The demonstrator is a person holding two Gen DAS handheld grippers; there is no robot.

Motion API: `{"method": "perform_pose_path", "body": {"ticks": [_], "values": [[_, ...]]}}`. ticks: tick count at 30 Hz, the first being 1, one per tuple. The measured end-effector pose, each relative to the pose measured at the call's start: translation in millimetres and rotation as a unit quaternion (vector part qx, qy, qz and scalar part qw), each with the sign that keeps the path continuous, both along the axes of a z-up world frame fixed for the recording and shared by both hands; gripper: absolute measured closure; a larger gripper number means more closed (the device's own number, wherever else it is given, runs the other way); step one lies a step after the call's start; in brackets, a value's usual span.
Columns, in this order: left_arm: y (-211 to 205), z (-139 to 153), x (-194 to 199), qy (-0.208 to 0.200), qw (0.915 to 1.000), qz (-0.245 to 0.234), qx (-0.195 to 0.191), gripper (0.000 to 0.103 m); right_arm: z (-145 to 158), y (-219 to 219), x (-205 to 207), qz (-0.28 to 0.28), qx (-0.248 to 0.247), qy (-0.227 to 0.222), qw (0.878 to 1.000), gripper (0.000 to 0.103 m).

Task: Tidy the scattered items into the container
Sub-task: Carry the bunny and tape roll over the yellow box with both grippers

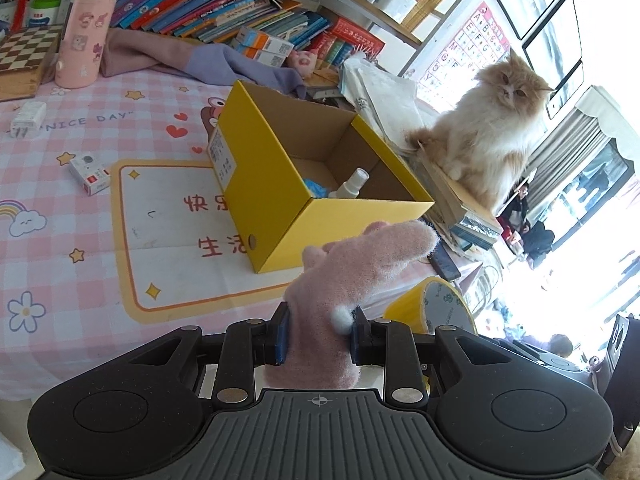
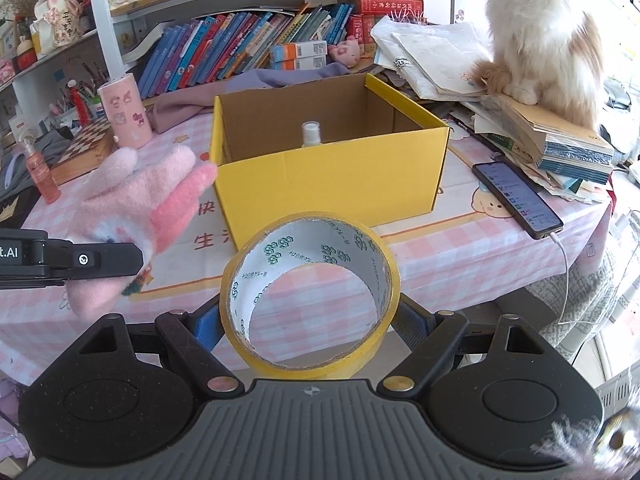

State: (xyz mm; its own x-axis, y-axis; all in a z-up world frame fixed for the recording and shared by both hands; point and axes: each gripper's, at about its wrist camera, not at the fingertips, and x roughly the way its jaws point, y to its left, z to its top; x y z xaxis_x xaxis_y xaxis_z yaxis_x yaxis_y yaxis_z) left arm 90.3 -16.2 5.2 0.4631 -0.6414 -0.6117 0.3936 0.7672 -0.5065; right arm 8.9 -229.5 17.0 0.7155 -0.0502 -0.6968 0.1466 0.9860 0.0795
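Left tongs (image 1: 318, 338) are pinching a pink glove (image 1: 344, 280), right tongs (image 2: 308, 320) are pinching a tape roll (image 2: 310, 292); next, releasing both over the yellow box (image 2: 332, 176).

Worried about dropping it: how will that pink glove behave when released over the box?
The pink glove looks soft and floppy, its fingers drooping past the left claw. Probably light, so it should land gently in the yellow box.

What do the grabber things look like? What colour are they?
Both are black. The left gripper and right gripper each have a ridged grey middle plate with a small crosshair mark, two round bulges, silver rivets, and blue pads on the fingers. White lettering ".AI" marks the left one's side.
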Motion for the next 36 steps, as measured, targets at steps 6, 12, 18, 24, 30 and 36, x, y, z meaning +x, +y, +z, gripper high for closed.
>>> {"method": "perform_pose_path", "body": {"ticks": [6,12,18,24,30,36], "values": [[-23.9,3.0,9.3,-0.003,1.0000,-0.001,0.002,0.076,0.8,-24.9,12.6,0.002,0.001,0.000,1.000,0.019],[-48.7,7.7,19.6,-0.013,0.9999,-0.003,0.006,0.076,4.4,-49.2,25.5,0.002,0.000,-0.009,1.000,0.019],[-70.5,16.1,31.0,-0.035,0.9994,0.006,0.003,0.076,12.7,-74.8,39.7,0.007,-0.008,-0.034,0.999,0.019],[-84.4,31.1,54.0,-0.058,0.9972,0.042,-0.021,0.076,29.3,-97.1,62.5,0.032,-0.026,-0.072,0.997,0.019],[-101.9,39.6,77.6,-0.079,0.9940,0.076,-0.008,0.076,42.6,-115.2,99.3,0.054,-0.034,-0.102,0.993,0.019],[-119.0,36.3,102.6,-0.088,0.9908,0.100,0.023,0.076,43.6,-129.0,141.9,0.073,-0.038,-0.113,0.990,0.019]]}}
